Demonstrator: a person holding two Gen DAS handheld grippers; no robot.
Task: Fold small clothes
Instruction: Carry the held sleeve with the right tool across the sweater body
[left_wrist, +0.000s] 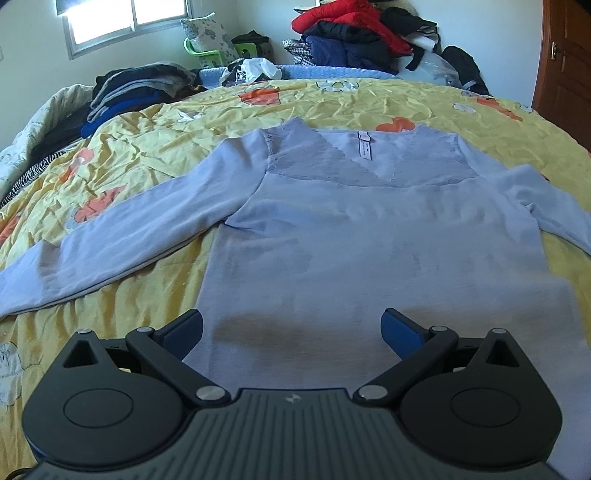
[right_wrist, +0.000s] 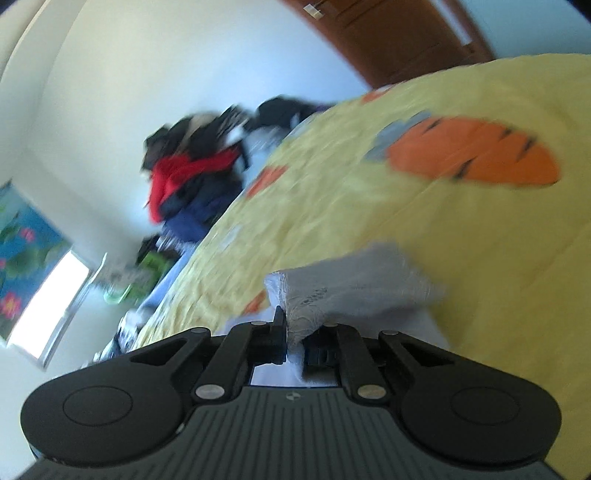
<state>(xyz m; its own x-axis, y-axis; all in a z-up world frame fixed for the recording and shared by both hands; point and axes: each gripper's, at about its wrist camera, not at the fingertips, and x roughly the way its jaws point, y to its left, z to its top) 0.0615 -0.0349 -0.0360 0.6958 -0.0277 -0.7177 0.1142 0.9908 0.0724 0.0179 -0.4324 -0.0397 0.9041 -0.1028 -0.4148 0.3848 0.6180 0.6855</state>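
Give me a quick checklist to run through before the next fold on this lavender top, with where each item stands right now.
1. Lavender top lies flat on the yellow bedspread, front up, label showing: ok.
2. Left sleeve spread out to the side, not yet folded in: ok.
3. Left gripper open, over the hem, holding nothing: ok.
4. Right gripper shut on a bunch of pale fabric with lace: ok.
5. Which part of the top the right gripper holds: cannot tell, its view is blurred.
6. Right sleeve end runs out of the left wrist view: cannot tell.
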